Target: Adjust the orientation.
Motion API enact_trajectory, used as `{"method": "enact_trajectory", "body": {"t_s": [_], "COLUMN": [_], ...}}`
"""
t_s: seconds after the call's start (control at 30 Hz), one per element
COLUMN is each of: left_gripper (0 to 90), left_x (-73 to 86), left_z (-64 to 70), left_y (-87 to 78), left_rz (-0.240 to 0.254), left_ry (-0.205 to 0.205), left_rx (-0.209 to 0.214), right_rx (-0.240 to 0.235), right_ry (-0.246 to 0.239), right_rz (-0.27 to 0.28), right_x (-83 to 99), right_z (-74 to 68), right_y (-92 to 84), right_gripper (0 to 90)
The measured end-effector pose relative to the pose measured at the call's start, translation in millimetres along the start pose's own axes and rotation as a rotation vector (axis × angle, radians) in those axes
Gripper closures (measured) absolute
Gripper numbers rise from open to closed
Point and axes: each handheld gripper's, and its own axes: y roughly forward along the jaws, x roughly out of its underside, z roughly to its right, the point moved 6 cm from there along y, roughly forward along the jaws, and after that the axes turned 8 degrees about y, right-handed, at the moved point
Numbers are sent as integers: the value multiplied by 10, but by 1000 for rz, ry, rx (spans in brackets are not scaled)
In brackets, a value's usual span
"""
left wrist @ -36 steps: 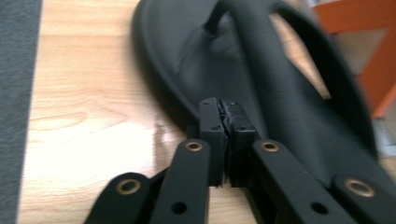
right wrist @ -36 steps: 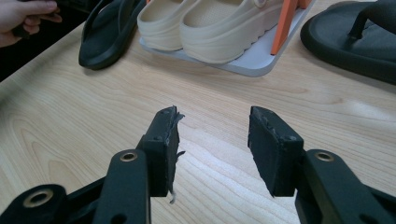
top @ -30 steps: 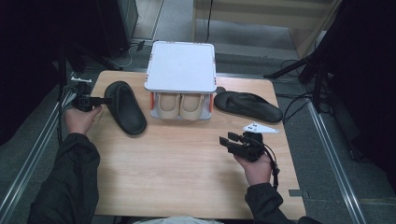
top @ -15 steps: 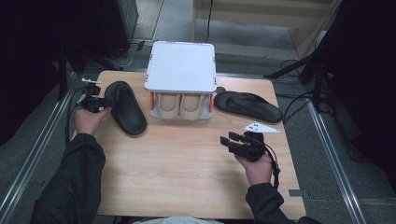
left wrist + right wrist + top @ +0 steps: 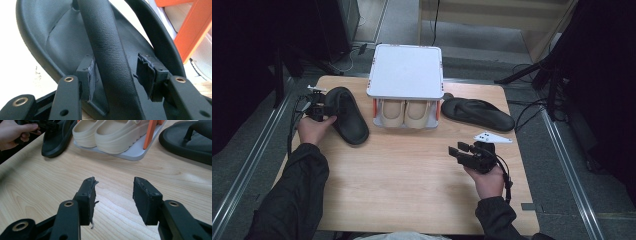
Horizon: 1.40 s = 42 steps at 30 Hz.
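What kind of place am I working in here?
Probably a lab or recording workspace, not a home: a bare wooden table on metal floor rails, cables and dark stands around it, and a small shoe rack staged with footwear.

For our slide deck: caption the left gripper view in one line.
Open left gripper straddling the strap of a black sandal.

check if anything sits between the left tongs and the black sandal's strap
Nothing visible does. The left tongs already straddle the strap of the black sandal; they have just been opening, and a gap shows between the strap and the pad on one side.
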Motion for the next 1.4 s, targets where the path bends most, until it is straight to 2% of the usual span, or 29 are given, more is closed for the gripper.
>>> {"method": "enact_trajectory", "body": {"t_s": [0.17,0.23,0.73,1.0,1.13,1.4], "left_gripper": [573,611,689,694,694,694], "left_x": [-3,0,-16,-48,-55,40], "left_z": [-4,-21,-29,-24,73,298], "left_y": [11,7,-14,-116,-238,-538], "left_rz": [5,4,2,14,40,70], "left_ry": [-3,-13,-47,-54,-55,-17], "left_rx": [-19,-11,-11,5,19,28], "right_rx": [1,0,1,0,-2,-12], "right_ry": [4,4,3,3,-3,-6], "right_rz": [-3,-3,1,2,2,10], "right_x": [1,0,-11,-15,-27,-82], "right_z": [1,3,16,17,15,6], "right_y": [3,2,-6,-5,11,20], "right_gripper": [534,534,531,531,531,531]}}
